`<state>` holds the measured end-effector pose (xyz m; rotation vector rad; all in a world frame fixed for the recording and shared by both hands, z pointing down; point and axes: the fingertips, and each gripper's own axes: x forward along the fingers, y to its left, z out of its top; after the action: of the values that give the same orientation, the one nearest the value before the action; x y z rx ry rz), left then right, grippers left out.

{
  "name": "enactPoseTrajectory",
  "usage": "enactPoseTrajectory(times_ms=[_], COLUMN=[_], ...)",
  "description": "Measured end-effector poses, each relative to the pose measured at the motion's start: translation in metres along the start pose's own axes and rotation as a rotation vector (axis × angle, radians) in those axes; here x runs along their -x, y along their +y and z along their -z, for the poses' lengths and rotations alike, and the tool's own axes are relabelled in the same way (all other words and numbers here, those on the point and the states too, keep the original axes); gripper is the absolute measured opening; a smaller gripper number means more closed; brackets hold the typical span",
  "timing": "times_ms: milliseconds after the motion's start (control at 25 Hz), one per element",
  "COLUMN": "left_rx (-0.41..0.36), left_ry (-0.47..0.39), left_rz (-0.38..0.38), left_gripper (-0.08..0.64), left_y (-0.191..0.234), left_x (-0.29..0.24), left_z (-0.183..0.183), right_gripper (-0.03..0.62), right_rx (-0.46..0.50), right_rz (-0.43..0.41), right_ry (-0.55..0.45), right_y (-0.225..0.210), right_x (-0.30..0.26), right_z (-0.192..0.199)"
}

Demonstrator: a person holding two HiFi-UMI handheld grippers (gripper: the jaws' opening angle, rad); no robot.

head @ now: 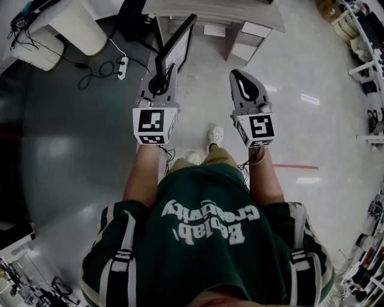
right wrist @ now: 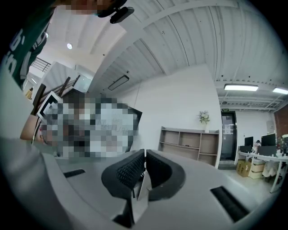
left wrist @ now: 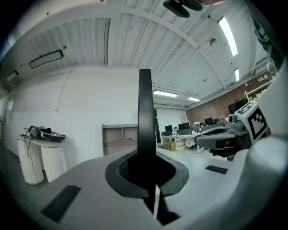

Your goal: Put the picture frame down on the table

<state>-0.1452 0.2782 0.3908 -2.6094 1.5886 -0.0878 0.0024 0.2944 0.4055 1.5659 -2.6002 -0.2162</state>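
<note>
The picture frame (head: 177, 47) is black and thin, and it stands upright in front of me, above the floor. My left gripper (head: 162, 71) is shut on its lower edge. In the left gripper view the frame (left wrist: 145, 117) shows edge-on, rising from between the dark pads of that gripper (left wrist: 146, 170). My right gripper (head: 239, 77) hangs level beside it on the right, shut with nothing in it. The right gripper view shows its own pads (right wrist: 134, 167) pressed together, with the frame (right wrist: 133, 117) off to the left behind a mosaic patch.
A grey desk (head: 223, 13) with drawers stands just ahead of the frame. At the far left are a white round stand (head: 78, 25) and cables with a power strip (head: 122, 66) on the floor. Shelving (right wrist: 189, 141) lines the far wall.
</note>
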Motion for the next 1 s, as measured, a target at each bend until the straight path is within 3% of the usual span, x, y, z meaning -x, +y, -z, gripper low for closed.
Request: enactPoseTrajectory(times_ms=[360, 1000], left_rx=[-0.013, 0.015], left_ry=[0.013, 0.029], left_rz=[-0.01, -0.047], left_gripper=[0.028, 0.028], left_y=[0.01, 0.02], left_x=[-0.057, -0.21], left_z=[0.004, -0.01], right_gripper=[0.039, 0.038], right_rx=[0.006, -0.006], right_rz=[-0.015, -0.061], right_ry=[-0.029, -0.042], right_y=[-0.039, -0.159], right_x=[-0.042, -0.142], right_z=[0.006, 0.018])
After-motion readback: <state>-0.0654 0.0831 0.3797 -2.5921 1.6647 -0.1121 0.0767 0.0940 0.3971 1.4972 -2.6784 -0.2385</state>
